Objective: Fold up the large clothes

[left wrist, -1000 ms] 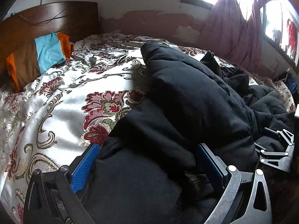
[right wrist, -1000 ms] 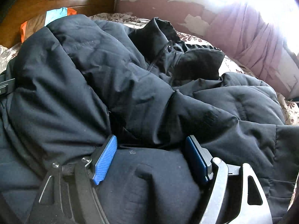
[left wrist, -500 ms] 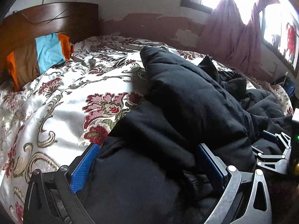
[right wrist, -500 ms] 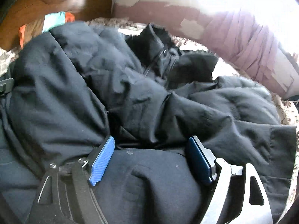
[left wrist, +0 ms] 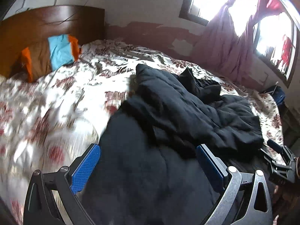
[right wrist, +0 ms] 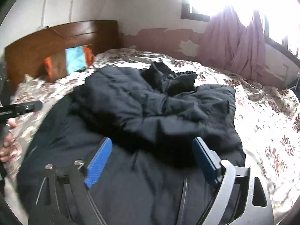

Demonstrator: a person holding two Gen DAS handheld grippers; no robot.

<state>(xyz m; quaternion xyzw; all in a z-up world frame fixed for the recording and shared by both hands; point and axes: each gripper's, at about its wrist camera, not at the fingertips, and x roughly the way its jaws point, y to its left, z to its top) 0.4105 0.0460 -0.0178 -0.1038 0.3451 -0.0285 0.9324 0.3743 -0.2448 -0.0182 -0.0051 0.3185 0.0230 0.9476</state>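
A large black padded jacket [left wrist: 187, 112] lies rumpled on the floral bed cover [left wrist: 56, 97], its collar toward the far wall and a sleeve folded across the body. It also shows in the right wrist view [right wrist: 150, 108]. My left gripper [left wrist: 148, 159] is open above the jacket's near left hem, with nothing between its blue pads. My right gripper [right wrist: 151, 155] is open above the near right part of the jacket, also empty. The right gripper shows at the right edge of the left wrist view [left wrist: 281, 161].
A wooden headboard [left wrist: 46, 22] with an orange, brown and blue pillow [left wrist: 50, 56] stands at the far left. Purple curtains [left wrist: 230, 45] hang by bright windows at the right. The bed's right edge [left wrist: 275, 116] drops to the floor.
Both grippers have pulled back and up from the jacket, so more of the bed and room shows. The jacket now lies lower and flatter than before.
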